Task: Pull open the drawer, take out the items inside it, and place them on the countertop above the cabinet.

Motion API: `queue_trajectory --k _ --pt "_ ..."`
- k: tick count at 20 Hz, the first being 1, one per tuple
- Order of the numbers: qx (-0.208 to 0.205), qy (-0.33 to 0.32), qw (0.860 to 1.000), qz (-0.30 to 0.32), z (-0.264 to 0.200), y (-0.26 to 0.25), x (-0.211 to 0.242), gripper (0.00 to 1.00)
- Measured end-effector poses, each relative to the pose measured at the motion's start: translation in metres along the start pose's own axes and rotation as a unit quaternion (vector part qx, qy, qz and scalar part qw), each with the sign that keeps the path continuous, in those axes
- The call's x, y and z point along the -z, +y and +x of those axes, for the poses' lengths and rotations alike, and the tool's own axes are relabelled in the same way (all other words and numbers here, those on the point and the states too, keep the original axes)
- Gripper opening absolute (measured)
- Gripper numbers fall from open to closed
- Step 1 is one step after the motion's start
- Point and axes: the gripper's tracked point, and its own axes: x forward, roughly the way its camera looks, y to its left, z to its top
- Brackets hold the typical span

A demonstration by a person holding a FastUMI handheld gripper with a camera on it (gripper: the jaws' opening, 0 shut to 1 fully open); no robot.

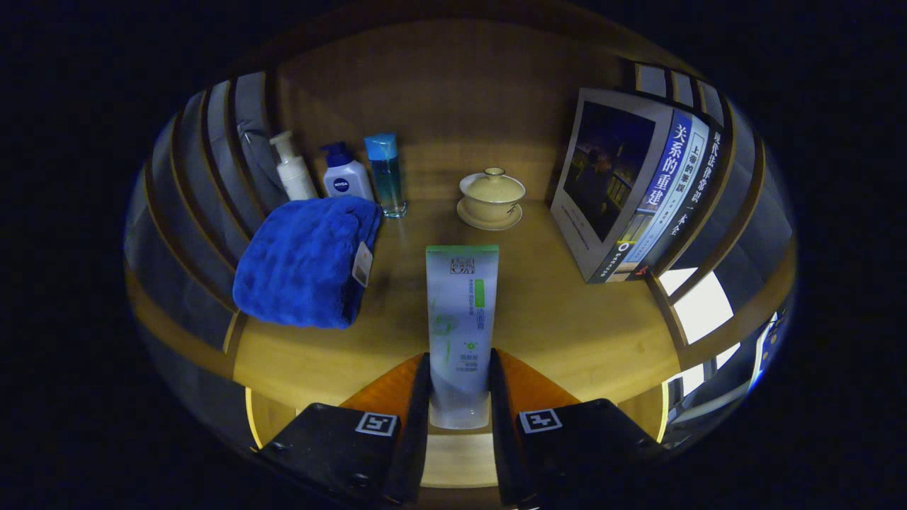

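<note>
Gripper view: we are holding the gripper (pixel 459 386) with its jaws clenched on a white-and-green tube (pixel 460 333), both fingers pressing its lower sides. The tube is pointing forward over the wooden worktop (pixel 560 319). Taking the tube as landmark: a folded blue towel (pixel 305 262) is lying just left of it; beyond the towel three bottles (pixel 344 173) are standing in a row. A lidded cup on a saucer (pixel 491 198) is sitting beyond the tube's far end. Books (pixel 638 184) are leaning to its right.

The gripper-mounted camera looks forward and slightly down along its fingers (pixel 400 397), close over the wooden countertop (pixel 567 319), facing the back wall.
</note>
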Motion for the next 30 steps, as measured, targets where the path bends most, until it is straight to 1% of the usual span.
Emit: queue_trajectory --k 2,7,10,12,14,17,19,24,26,28,30 --pt "0.002 -0.003 1.0 0.001 0.01 0.002 0.001 0.49" --pt "-0.016 -0.008 1.0 0.016 0.012 0.013 0.008 0.56" --pt "-0.005 -0.023 1.0 0.01 0.008 0.008 0.007 0.56" --pt "-0.006 -0.03 1.0 0.0 0.002 0.007 0.015 0.79" --pt "-0.009 -0.04 0.999 0.006 -0.007 0.007 0.022 1.0" --pt "-0.023 -0.055 0.997 0.048 -0.024 0.012 0.036 1.0" --pt "-0.021 -0.073 0.995 0.062 -0.036 0.008 0.042 1.0" --pt "-0.018 -0.138 0.988 0.066 -0.078 -0.004 0.046 1.0" --pt "-0.036 -0.174 0.982 0.07 -0.101 0.0 0.052 1.0" --pt "-0.048 -0.2 0.976 0.072 -0.122 0.001 0.067 1.0" --pt "-0.046 -0.225 0.971 0.062 -0.138 -0.002 0.083 1.0"
